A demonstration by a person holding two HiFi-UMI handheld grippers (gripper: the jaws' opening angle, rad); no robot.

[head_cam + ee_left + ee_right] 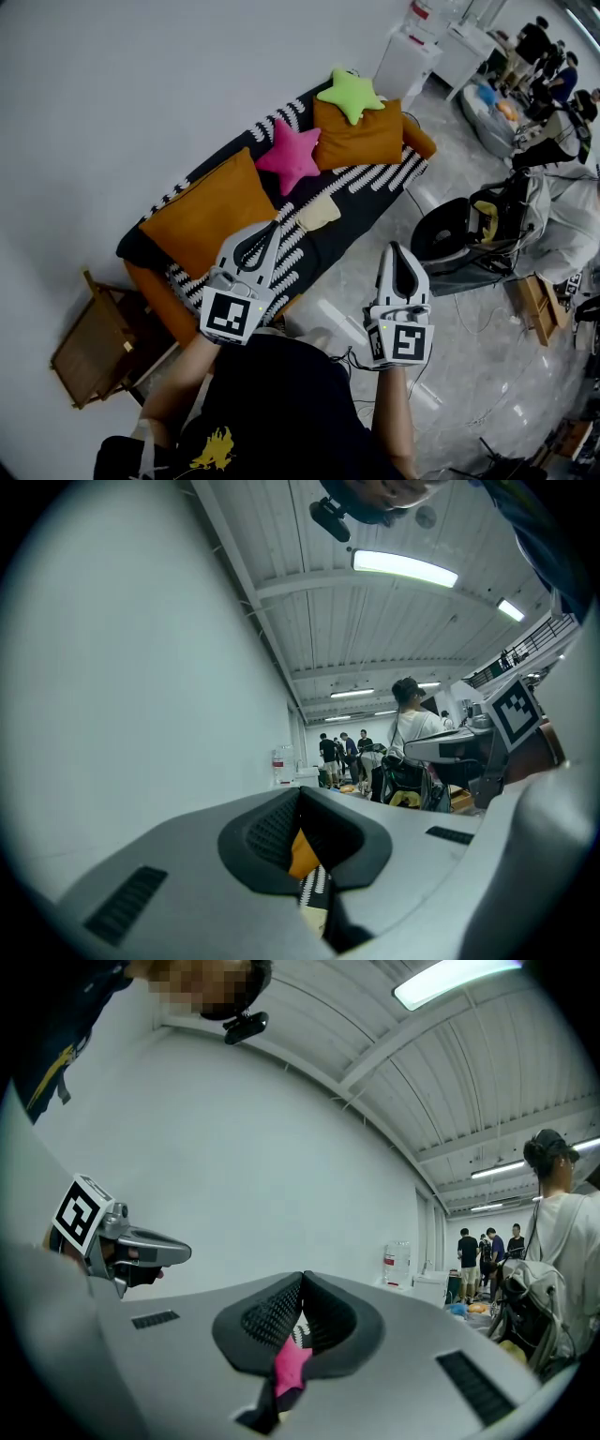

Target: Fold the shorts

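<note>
Your left gripper and right gripper are closed, empty; the cream fabric shorts lie compact on the black-and-white striped sofa, fold unclear.

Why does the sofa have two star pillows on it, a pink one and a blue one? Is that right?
Not quite: the second star is green, not blue. The head view shows a pink star pillow and a green star pillow on the sofa.

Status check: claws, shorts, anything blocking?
Left claw, right claw both shut, empty. Pale cloth, likely the shorts, on sofa, untouched. Pink star cushion beside it; nothing on top.
</note>
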